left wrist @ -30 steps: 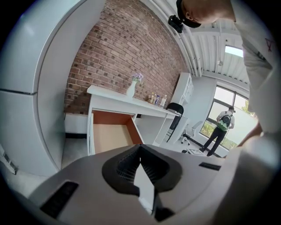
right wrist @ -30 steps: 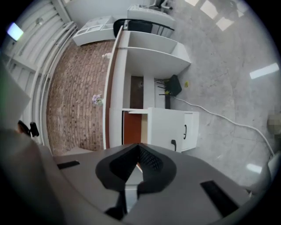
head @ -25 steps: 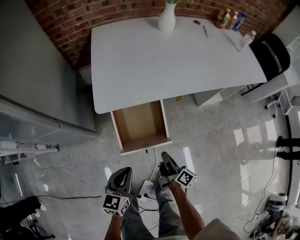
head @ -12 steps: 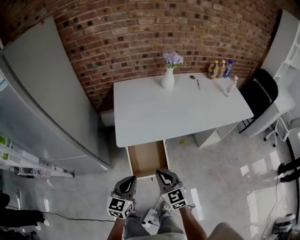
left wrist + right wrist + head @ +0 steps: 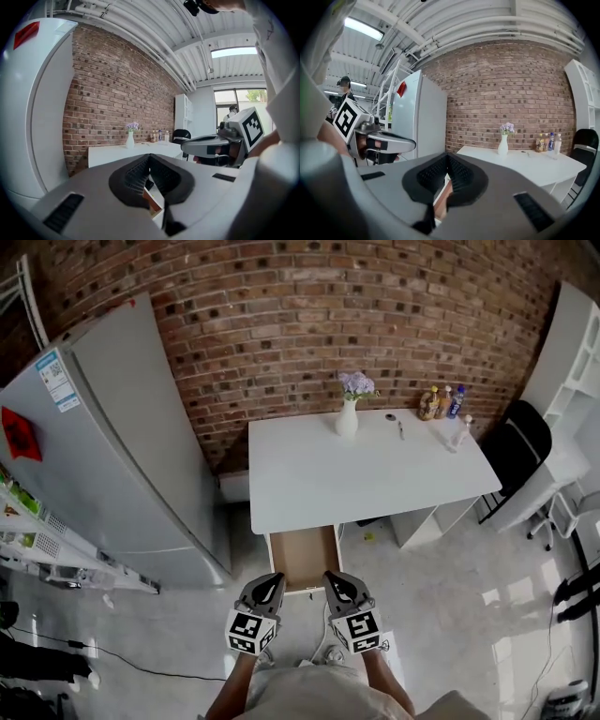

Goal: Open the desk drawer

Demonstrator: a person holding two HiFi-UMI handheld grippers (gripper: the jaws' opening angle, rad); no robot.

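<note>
The white desk (image 5: 375,479) stands against the brick wall. Its wooden drawer (image 5: 304,559) is pulled out from under the front edge, and its inside looks empty. My left gripper (image 5: 268,588) and right gripper (image 5: 337,585) hang side by side in the air just in front of the drawer, touching nothing. Both are shut with nothing between the jaws. In the left gripper view the jaws (image 5: 150,156) meet in front of the desk (image 5: 117,153). In the right gripper view the closed jaws (image 5: 447,156) point past the desk (image 5: 529,165).
A tall grey fridge (image 5: 122,456) stands left of the desk, with a shelf rack (image 5: 47,549) beside it. On the desk are a white vase with flowers (image 5: 348,416) and several bottles (image 5: 441,403). A black chair (image 5: 518,451) and a white shelving unit (image 5: 572,371) are at the right.
Both grippers have risen from low over the floor to desk height, and the right one has rolled upright. The head view has lifted and pulled back. The drawer stays open.
</note>
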